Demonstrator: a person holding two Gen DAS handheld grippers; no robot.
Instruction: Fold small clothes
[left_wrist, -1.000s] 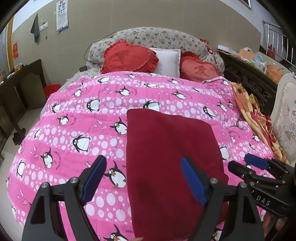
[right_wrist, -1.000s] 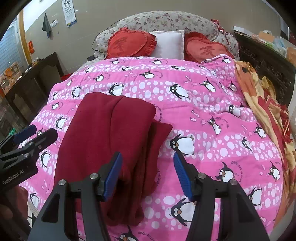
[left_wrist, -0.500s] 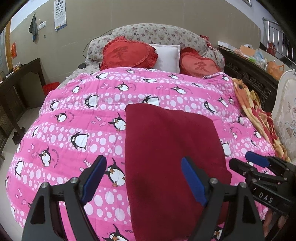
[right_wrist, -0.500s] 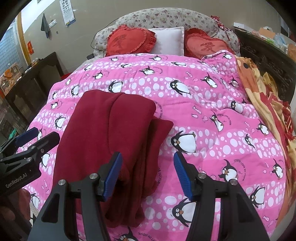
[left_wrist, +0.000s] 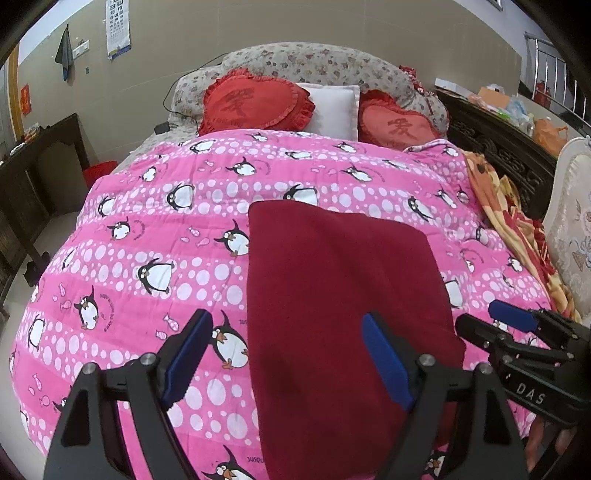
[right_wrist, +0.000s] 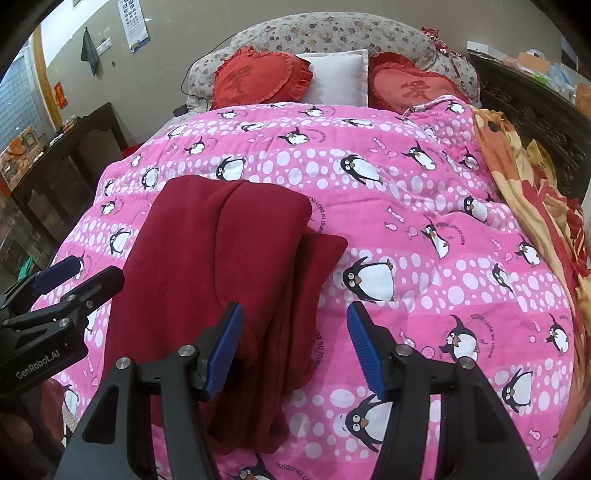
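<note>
Right wrist: red garment (right_wrist: 229, 258) beneath left-hand finger (right_wrist: 221, 350) (untouched).

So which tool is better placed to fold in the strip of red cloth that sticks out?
Probably the right tool: the loose strip of the red garment lies between its open fingers. The left tool, also open, straddles the garment's smooth opposite edge.

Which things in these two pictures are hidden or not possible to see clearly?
- Near end of the red garment: left wrist view, cut off by the bottom edge and covered by the left gripper.
- Its near right part: right wrist view, behind the right gripper.
- Wall chart: print too small.
- Garment type: folded, cannot tell.
</note>
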